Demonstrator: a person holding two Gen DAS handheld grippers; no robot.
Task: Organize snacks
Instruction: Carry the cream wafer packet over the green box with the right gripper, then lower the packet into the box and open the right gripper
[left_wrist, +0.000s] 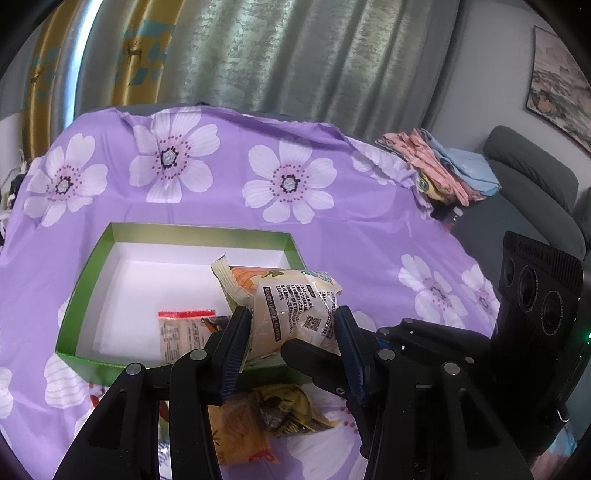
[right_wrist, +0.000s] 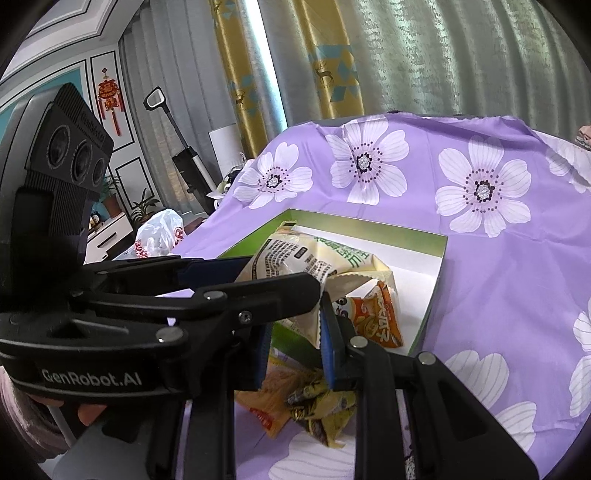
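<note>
Loose packets (left_wrist: 258, 421) lie nearest on the cloth (left_wrist: 229, 206). Both grippers share one cream bag (left_wrist: 295, 310): left gripper (left_wrist: 291, 332) clamps its body, right gripper (right_wrist: 295, 328) pinches its crimped edge. It hangs over the green box (left_wrist: 96, 266), apparently mid-placement; next, lower and release together.

The green box (left_wrist: 85, 280) lies open on top, and most of its white floor on the left and far side is bare. A small red-topped packet (left_wrist: 184, 332) fills its near part. Loose snack packets (left_wrist: 258, 424) crowd the purple cloth (left_wrist: 221, 199) just before the box's near wall, below both claws.
</note>
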